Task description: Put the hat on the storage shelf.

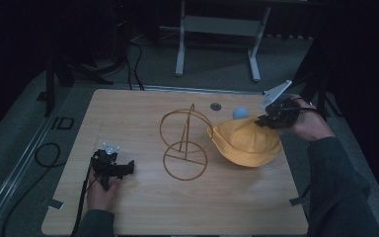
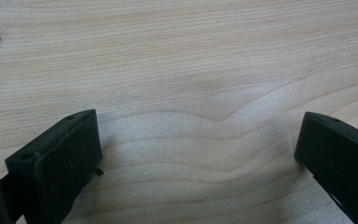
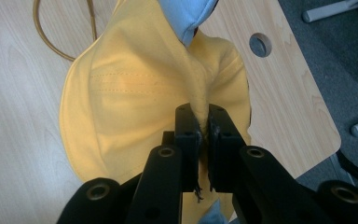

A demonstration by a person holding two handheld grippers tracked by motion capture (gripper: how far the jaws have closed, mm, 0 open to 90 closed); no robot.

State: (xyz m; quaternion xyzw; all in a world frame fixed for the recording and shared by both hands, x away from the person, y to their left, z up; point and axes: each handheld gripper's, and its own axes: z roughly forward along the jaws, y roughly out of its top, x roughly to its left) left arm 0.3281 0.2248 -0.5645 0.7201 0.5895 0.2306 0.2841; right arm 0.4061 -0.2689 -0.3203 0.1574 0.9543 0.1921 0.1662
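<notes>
The room is dark; grey floor (image 1: 217, 59) runs behind the table, where a white frame stand (image 1: 180, 49) rises and black cables (image 1: 128, 59) trail off at the left. The table (image 1: 143, 207) is pale wood grain with a round hole (image 1: 215, 106) near its far edge. A gold wire stand (image 1: 185, 145) of two hoops sits mid-table. Just right of it, touching, lies the yellow hat (image 1: 246, 143), its top gathered into a fold with light blue lining (image 3: 186, 18) showing. The right gripper (image 3: 204, 123) is clenched on that fold, pinching the cloth at the hat's far right side. The left gripper (image 1: 123, 170) rests on the wood near the left edge, jaws spread wide apart with bare board between them.
</notes>
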